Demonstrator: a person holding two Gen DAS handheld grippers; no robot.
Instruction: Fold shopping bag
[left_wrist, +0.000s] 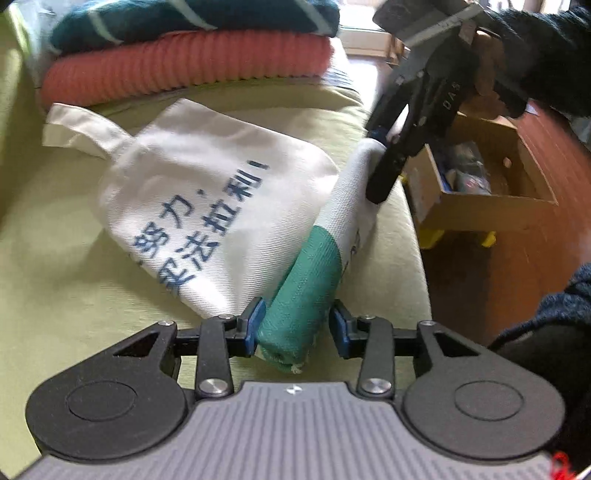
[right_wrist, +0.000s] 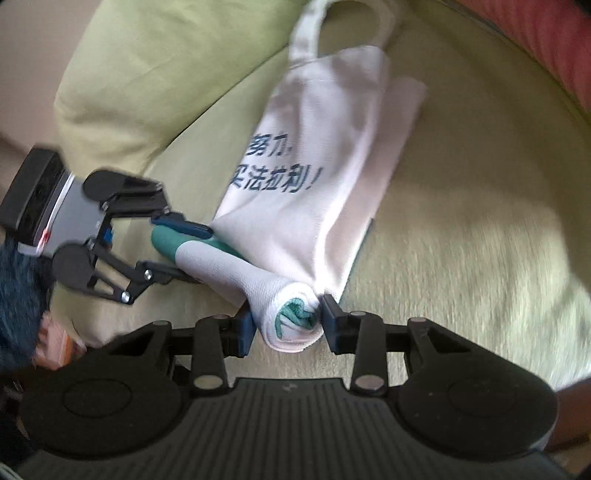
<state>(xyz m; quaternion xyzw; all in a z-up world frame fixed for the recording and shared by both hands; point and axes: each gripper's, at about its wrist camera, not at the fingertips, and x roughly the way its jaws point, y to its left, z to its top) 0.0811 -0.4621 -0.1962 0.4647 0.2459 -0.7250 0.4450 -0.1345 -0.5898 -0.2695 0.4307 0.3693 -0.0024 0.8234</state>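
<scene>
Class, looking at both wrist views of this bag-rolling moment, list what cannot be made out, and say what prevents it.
- Bag print: the lowest line runs under the rolled part in the left wrist view.
- Cardboard box contents: blurred and small, left wrist view.
- Folded textiles: cut off by the top edge; type unclear.
- Bag handle: cropped by the top edge, right wrist view.

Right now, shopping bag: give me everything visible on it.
The shopping bag is white woven canvas with dark blue printed characters and a green section at one end. Its bottom edge is rolled into a tight tube; the rest lies flat on the yellow-green cushion, loop handle at the far end. The left gripper straddles the roll's green end, the right gripper its white end, both seemingly pinching.
</scene>
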